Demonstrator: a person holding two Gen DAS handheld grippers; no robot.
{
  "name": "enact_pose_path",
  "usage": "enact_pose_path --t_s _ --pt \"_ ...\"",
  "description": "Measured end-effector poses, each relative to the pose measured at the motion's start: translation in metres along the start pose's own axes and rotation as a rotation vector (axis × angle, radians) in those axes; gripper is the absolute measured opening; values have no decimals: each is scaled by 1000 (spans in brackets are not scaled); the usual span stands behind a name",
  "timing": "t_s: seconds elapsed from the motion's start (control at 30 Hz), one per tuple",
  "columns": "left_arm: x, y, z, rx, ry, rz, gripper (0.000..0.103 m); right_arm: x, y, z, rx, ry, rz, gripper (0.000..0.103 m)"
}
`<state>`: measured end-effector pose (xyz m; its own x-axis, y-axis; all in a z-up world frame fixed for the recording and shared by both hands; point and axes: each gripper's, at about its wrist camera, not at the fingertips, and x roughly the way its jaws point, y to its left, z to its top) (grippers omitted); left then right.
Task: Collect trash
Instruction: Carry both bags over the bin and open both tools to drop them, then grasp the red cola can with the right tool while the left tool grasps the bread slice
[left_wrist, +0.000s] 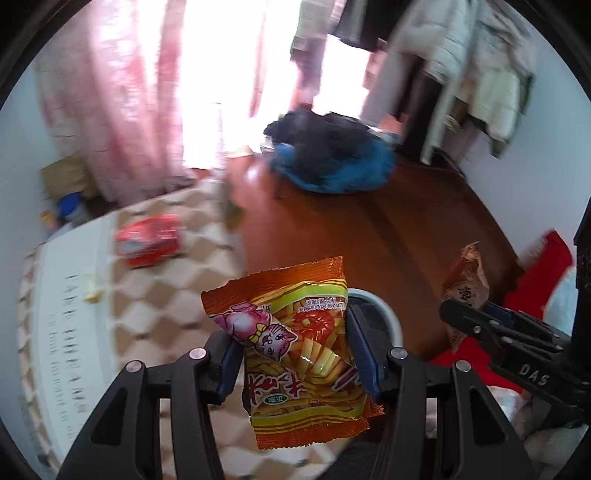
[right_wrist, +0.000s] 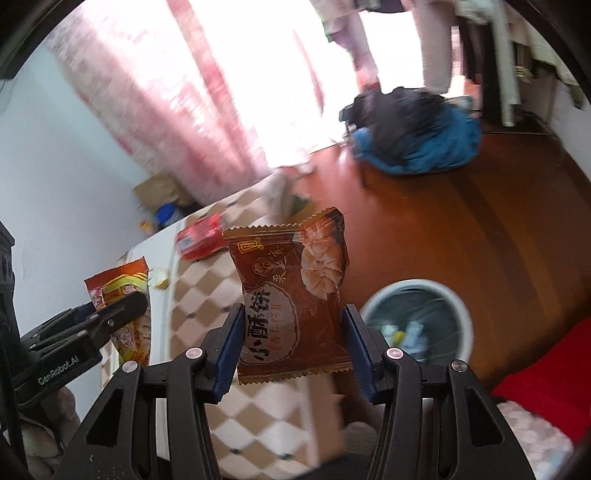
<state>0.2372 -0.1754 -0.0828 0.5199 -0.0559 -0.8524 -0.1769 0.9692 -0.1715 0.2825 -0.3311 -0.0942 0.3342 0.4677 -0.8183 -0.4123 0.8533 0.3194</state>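
Two snack packets are being held in the air, one in each gripper. The left gripper (left_wrist: 291, 354) is pinching an orange snack packet (left_wrist: 295, 347) with a pink cat printed on it, its blue pads pressing the packet's two sides. The right gripper (right_wrist: 291, 347) is clamping a brown pastry packet (right_wrist: 295, 295) the same way, with the packet standing upright between the fingers. Both packets are hanging beyond the right edge of the checkered tablecloth (right_wrist: 207, 295) covering the table. A white-rimmed trash bin (right_wrist: 421, 321) is standing on the wooden floor (right_wrist: 461, 229) just off that edge, holding some scraps; in the left wrist view only a part of its rim is showing behind the orange packet. A red packet (left_wrist: 147, 240) is lying on the tablecloth near its far edge, well apart from both grippers. Farther across the floor, a blue and black heap of fabric (left_wrist: 332, 158) is sitting near pink curtains (left_wrist: 140, 103).
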Motion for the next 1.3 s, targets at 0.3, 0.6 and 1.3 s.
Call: enact_pose_path --t_s 0.3,0.6,1.3 --pt "156 -69 -2 9 265 -120 49 11 -152 -19 177 64 -129 54" --pt "294 -69 -15 -29 506 -56 80 145 -254 -74 330 297 -120 54" --pt "216 -59 -32 33 363 133 101 188 -256 -80 300 400 -202 103"
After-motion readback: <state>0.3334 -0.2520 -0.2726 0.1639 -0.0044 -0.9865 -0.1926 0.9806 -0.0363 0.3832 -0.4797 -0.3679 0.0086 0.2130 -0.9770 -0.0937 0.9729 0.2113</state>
